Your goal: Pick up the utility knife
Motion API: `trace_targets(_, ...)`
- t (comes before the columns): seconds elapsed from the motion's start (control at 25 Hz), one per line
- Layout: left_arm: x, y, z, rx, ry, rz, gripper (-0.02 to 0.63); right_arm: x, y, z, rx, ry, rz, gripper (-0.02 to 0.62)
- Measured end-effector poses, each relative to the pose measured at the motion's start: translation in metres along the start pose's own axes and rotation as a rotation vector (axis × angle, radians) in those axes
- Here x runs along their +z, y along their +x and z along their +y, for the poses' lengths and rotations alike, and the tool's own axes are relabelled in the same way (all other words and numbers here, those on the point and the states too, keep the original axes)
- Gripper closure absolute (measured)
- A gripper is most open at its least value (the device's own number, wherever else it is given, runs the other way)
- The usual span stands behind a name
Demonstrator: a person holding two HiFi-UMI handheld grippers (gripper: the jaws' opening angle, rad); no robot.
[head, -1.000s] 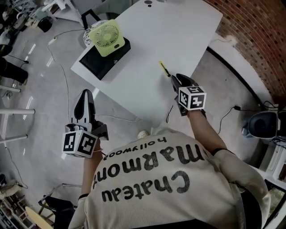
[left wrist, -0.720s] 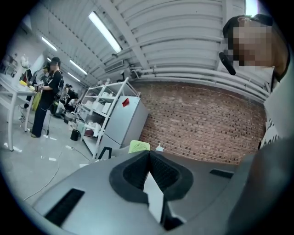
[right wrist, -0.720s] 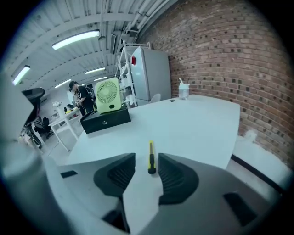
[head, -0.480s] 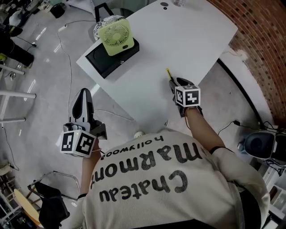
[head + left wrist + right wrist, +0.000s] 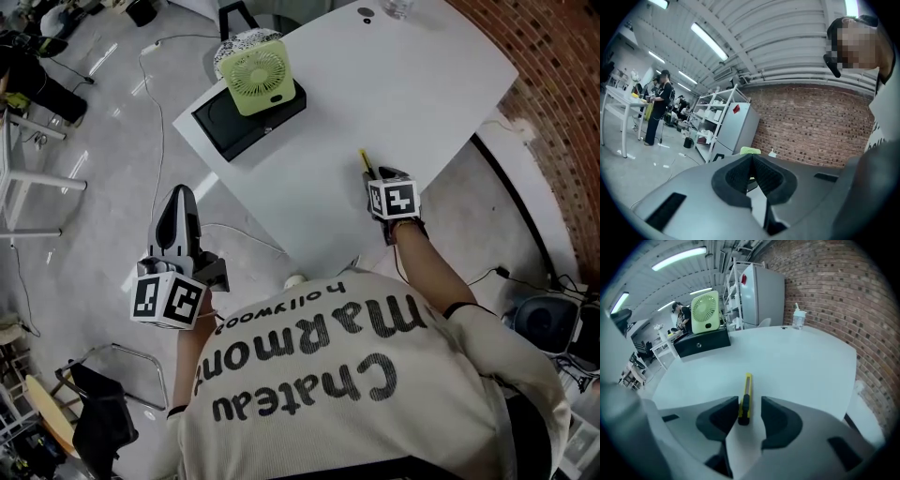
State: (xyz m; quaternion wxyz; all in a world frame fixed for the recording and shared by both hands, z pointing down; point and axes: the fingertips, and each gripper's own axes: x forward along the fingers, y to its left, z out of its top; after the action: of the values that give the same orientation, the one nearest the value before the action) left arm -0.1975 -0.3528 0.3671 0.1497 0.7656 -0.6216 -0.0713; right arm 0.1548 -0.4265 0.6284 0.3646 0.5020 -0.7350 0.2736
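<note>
Right claw [image 5: 750, 411] has sunk toward the white table [image 5: 806, 366], jaws just opened wide to straddle the slim yellow-and-black plastic utility knife [image 5: 746, 399]. Its black butt lies flat between the pads, ungripped, blade end pointing away. Left claw [image 5: 752, 173] clenched, empty.

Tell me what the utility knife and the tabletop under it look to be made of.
Utility knife: likely plastic, a yellow body with a black end, matte-looking; no blade shows. Table: smooth white top, probably laminate or painted board, going by its even, grainless surface.
</note>
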Motion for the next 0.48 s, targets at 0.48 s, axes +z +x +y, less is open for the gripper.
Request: trace_targets(0.48, -0.0022, -0.002, -0.0011, 0.02, -0.002, -0.01, 0.606, 0.0001, 0.0036, 0.0042, 0.023, -0.035, 0.026, 0.456)
